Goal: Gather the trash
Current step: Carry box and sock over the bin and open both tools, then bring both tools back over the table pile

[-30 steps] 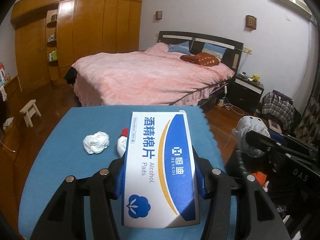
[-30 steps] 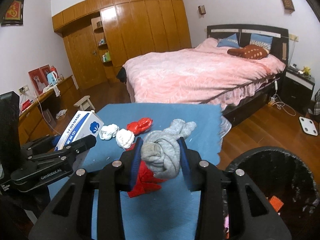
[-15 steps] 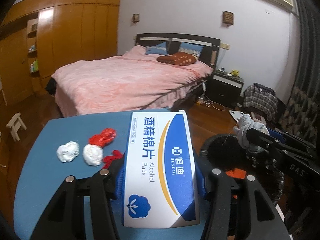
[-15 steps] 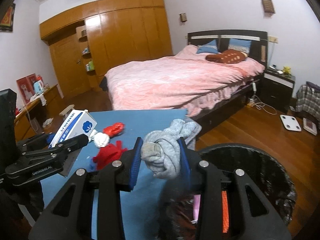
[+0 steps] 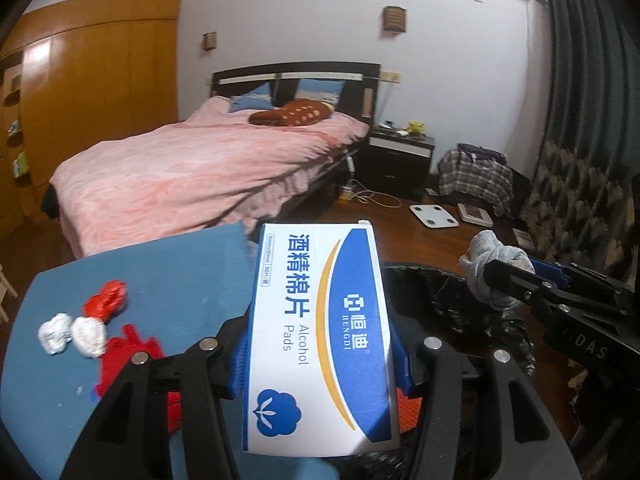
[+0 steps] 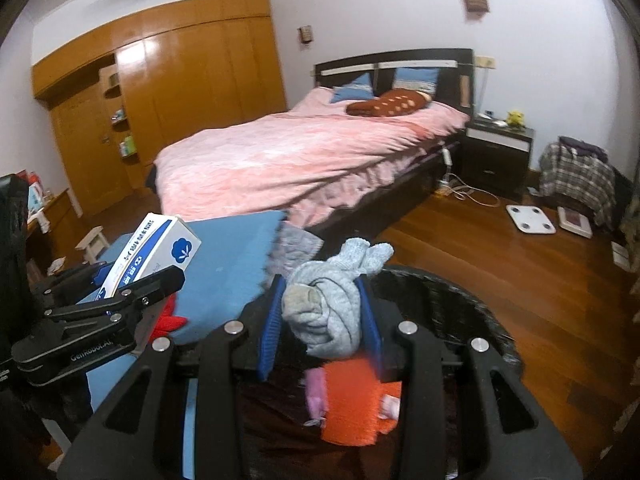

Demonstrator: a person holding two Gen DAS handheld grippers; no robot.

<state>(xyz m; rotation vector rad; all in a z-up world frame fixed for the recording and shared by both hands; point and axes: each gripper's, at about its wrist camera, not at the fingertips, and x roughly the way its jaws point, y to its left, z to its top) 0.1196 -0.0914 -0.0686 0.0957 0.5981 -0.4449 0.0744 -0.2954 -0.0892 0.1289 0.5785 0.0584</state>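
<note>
Both tools have swung away from the middle of the blue tabletop (image 5: 168, 280) toward the black bin (image 6: 460, 304), which a second ago sat off at the right edge of both views and now lies directly beneath them. The left tool (image 5: 320, 354) is clamped partway closed on a white and blue box of alcohol pads (image 5: 320, 320), its blue pads pressing the box's two long sides so that it rides flat, label up, over the near rim of the bin. The right tool (image 6: 320, 320) is closed more narrowly on a knotted grey sock (image 6: 332, 308), pinched across its bulk, which hangs above the bin's opening. Carrying one item in each tool probably lets both be dropped in a single trip.

Inside the bin, one orange piece (image 6: 352, 404) and one pink scrap (image 6: 316, 392) are visible. Left of the bin, on the tabletop, lie two white crumpled wads (image 5: 72, 334), touching each other, one red crumpled wrapper (image 5: 106, 302) just beyond them, and one flat red scrap (image 5: 128, 354) nearer the left tool. Those four appear yet to be collected.
</note>
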